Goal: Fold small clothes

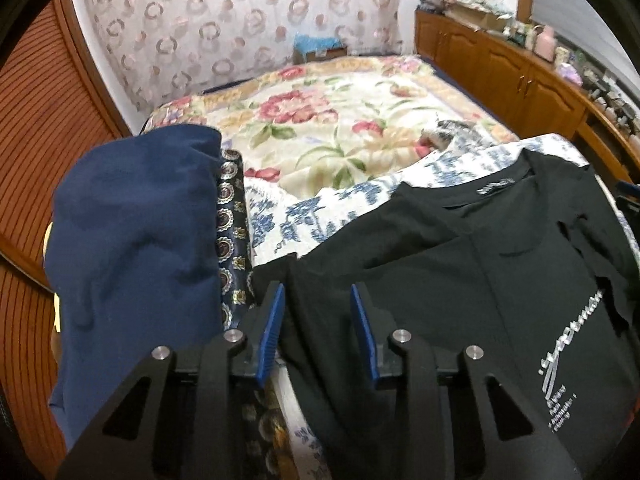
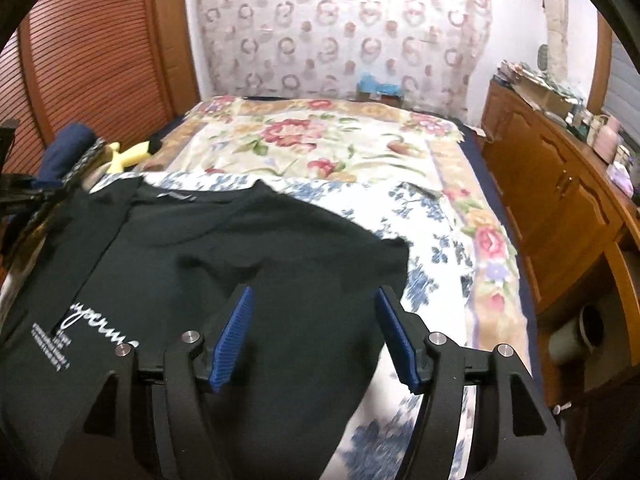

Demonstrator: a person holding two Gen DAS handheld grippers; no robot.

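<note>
On bed: black t-shirt (image 1: 460, 280) spread flat for folding.
Left wrist: left gripper (image 1: 318, 320) narrow, empty, over shirt's edge (navy garment (image 1: 132, 260) beside). Right wrist: right gripper (image 2: 316, 332) wide, empty, above shirt (image 2: 240, 248), probably lining up a grab.

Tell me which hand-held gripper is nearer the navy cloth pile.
Left. The left hand-held gripper sits right beside the navy pile, over the black shirt's edge. The right hand-held gripper is across the shirt, with the pile far off to its left.
</note>
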